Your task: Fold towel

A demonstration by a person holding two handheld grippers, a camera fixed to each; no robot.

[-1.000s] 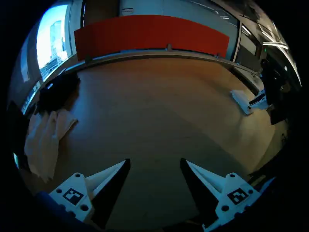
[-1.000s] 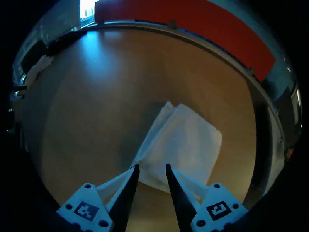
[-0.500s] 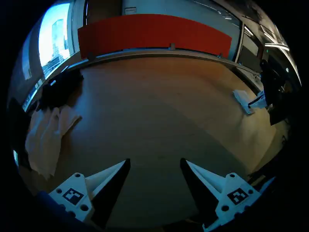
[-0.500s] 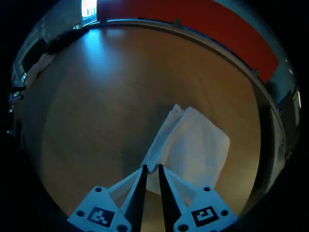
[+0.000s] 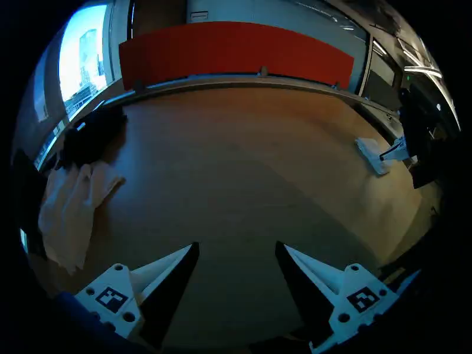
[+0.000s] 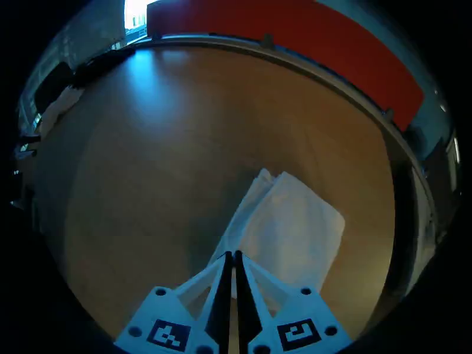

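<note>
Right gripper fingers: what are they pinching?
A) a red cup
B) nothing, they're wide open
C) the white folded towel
C: the right gripper has its fingers squeezed together on the near edge of the folded white towel.

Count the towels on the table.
2: a folded towel pinched in the right gripper, and a crumpled pile left of the left gripper, possibly hiding more.

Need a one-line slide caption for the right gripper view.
Right tool closed on the near edge of a folded white cloth towel lying on a brown wooden table.
</note>
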